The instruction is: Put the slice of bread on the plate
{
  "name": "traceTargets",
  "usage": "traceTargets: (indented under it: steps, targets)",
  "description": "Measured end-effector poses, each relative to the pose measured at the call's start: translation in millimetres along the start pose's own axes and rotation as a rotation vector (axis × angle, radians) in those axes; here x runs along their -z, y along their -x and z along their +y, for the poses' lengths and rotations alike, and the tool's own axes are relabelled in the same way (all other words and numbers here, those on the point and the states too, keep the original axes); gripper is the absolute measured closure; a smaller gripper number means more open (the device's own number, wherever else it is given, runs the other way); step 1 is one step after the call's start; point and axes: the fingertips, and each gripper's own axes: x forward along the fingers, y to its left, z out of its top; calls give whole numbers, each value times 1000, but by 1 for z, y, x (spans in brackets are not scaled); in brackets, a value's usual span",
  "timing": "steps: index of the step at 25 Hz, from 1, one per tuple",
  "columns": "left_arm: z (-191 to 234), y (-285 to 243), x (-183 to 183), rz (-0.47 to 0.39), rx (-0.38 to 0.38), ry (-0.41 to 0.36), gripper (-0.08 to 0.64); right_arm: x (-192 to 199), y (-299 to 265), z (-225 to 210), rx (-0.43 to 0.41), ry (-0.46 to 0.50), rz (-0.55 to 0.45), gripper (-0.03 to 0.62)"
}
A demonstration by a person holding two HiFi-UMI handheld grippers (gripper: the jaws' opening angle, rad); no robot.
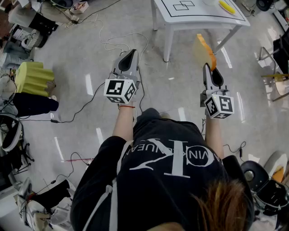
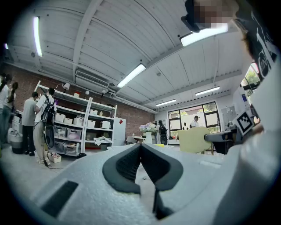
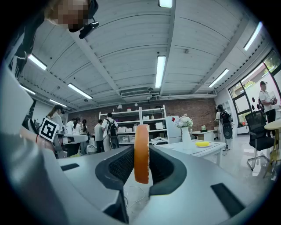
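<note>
Slice of bread [image 3: 141,132]: a thin slab, seen edge-on in the right gripper view as an upright orange-brown band of crust. In the head view it shows a paler yellow face with an orange rim, somewhat blurred. It stands on edge between the two jaws of the right gripper [image 1: 211,72], its lower part sunk between the dark ribbed pads and its upper part rising above and beyond the jaw tips on the far side. The jaws are drawn in to a narrow gap no wider than the slice, and both pads press on its faces. The bread hangs in the air over the floor [image 1: 81,58], just near of the white table [image 1: 203,20], on which a flat yellow object [image 1: 228,6] lies. The left gripper [image 1: 128,57], well apart at the left, has its jaws brought together at the tips and holds nothing.
</note>
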Motion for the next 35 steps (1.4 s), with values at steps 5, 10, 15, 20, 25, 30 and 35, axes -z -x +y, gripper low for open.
traceTargets:
  steps: [5,10,15,20,25,30,35]
  targets:
    - [2,1,1,-7,-11,0,554,1,-1,5,-12,11,-2,505]
    - [-2,-1,-3,7,0,-10,554,-1,-1,-1,-7,0,-5,505]
    - [9,-1,9,56,-19,-25,554,9,-7,-6,1,-38,6,503]
    - [21,-22,20,55,-24,12,552,18,-28,-13,6,-48,24,503]
    - [40,-93,34,60,11,45,554,25,-79,-46,26,-43,34,503]
    - [83,-152,29,60,31,61,554,22,-138,-62,65,-62,43,503]
    - [113,-208,28,69,89,73,554,14,-189,-70,108,-75,42,502]
